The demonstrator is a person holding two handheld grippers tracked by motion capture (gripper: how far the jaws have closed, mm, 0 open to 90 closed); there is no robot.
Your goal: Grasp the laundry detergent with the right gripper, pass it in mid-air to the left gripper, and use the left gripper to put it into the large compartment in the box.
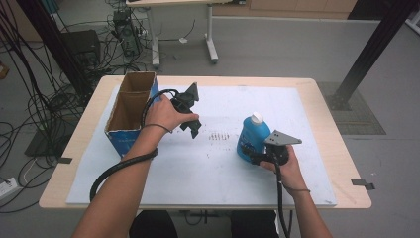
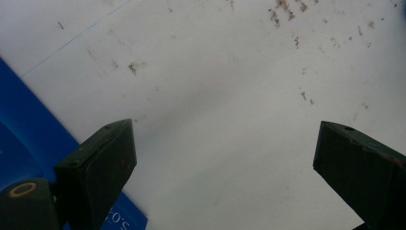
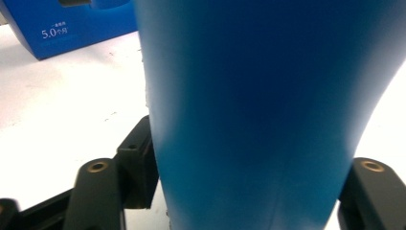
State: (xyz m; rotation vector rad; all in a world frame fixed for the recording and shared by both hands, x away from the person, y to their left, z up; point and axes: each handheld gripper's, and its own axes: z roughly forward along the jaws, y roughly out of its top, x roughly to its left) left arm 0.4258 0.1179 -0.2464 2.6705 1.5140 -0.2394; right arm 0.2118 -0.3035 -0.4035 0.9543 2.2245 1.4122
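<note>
Two grippers: right gripper (image 1: 253,154) squeezing blue bottle (image 1: 251,136) between both jaws, standing on white mat (image 1: 198,163). Left gripper (image 1: 194,130) wide open, holding nothing, just beside open box (image 1: 130,111).

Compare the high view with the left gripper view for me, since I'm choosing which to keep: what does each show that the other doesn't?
High view alone: the blue bottle with its white cap, held by the right gripper, and both forearms. Left gripper view alone: the left gripper jaws close up, wide apart over bare mat. Both share the white mat, its brown specks and the blue cardboard box.
</note>
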